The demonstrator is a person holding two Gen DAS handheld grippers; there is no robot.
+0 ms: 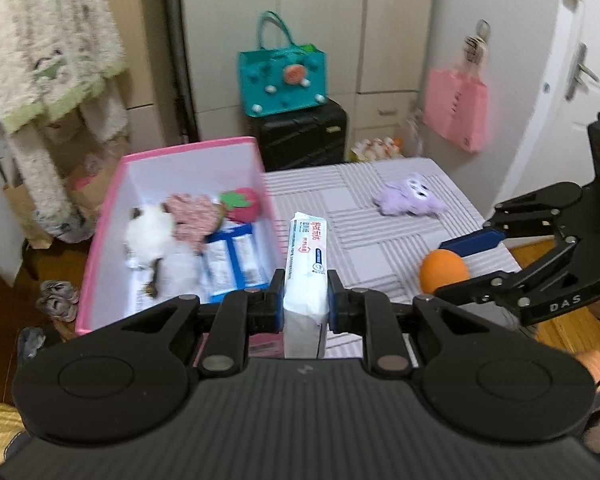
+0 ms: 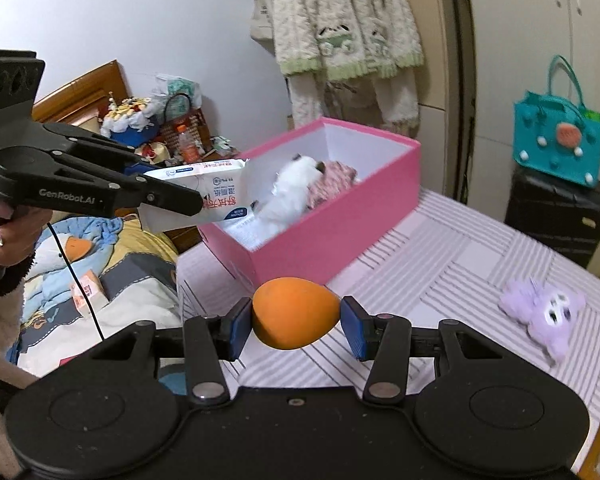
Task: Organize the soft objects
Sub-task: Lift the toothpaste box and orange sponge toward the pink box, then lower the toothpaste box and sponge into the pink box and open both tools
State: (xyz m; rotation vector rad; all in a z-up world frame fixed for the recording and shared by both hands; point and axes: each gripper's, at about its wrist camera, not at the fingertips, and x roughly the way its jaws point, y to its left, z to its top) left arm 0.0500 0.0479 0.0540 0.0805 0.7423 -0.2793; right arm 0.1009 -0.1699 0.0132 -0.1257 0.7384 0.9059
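Note:
My left gripper (image 1: 304, 288) is shut on a white tissue pack (image 1: 306, 264), held upright beside the near right wall of the pink box (image 1: 188, 148). The right wrist view shows the same pack (image 2: 204, 188) over the box's near end (image 2: 320, 240). Inside the box lie a white plush (image 1: 148, 232), a pink cloth (image 1: 192, 216), a strawberry toy (image 1: 242, 204) and blue-and-white packs. My right gripper (image 2: 296, 320) is shut on an orange egg-shaped ball (image 2: 296, 312), lifted above the striped tablecloth. A purple plush (image 2: 540, 312) lies on the cloth at the right.
A teal handbag (image 1: 282, 76) stands on a black suitcase (image 1: 300, 136) behind the table. A pink bag (image 1: 456, 108) hangs by the door. A fleecy robe (image 2: 340, 28) hangs behind the box. A cluttered bed (image 2: 100, 272) lies to the left of the table.

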